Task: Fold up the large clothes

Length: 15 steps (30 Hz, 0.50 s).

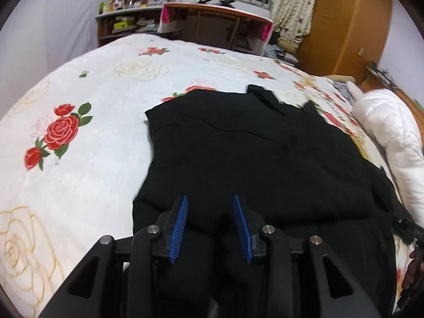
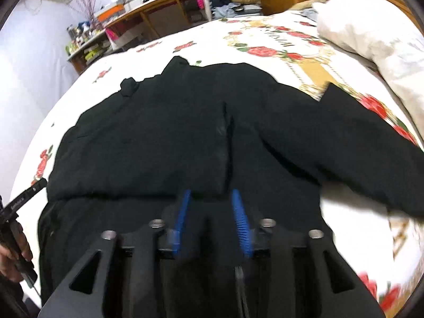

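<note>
Bulky black padded coat (image 1: pixel 251 153) spread on rose-print white bedspread (image 1: pixel 79 111). Right view alone shows outflung sleeve (image 2: pixel 371 143). Left gripper (image 1: pixel 210 206), right gripper (image 2: pixel 211 198): jaws parted, gripping nothing. Hem cut off below grippers.

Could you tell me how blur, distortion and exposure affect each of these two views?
Left wrist: fisheye bows the bed, the black coat loses fold detail, mild blur. Right wrist: stronger motion blur on the right gripper and white duvet, same curved edges.
</note>
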### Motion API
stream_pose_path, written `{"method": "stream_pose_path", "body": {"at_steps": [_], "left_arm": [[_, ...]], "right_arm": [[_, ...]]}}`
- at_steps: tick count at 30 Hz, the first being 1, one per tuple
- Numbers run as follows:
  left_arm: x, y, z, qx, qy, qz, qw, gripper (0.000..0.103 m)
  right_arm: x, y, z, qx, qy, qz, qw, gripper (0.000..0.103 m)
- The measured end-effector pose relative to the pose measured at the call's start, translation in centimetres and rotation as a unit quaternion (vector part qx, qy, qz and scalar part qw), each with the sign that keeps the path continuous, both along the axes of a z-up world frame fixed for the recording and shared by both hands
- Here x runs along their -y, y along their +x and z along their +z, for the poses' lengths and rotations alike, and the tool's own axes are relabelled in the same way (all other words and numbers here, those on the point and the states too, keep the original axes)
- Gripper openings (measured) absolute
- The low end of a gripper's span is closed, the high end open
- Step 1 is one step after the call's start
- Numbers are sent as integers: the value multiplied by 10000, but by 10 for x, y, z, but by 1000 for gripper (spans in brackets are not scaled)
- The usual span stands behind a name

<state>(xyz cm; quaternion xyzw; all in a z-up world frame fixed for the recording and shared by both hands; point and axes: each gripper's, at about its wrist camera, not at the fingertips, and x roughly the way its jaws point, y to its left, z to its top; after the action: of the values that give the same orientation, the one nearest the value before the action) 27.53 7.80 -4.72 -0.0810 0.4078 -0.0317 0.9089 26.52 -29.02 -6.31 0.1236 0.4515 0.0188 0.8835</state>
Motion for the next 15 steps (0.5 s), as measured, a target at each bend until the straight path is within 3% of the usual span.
{"method": "stream_pose_path", "body": {"at_steps": [1, 15], "left_arm": [[5, -11, 4, 26, 22, -69, 10000, 38], [51, -120, 42, 139, 199, -462, 9986, 39]], "right_arm": [[5, -12, 3, 22, 60, -64, 10000, 49], [53, -142, 33, 318, -31, -771, 9965, 49]]}}
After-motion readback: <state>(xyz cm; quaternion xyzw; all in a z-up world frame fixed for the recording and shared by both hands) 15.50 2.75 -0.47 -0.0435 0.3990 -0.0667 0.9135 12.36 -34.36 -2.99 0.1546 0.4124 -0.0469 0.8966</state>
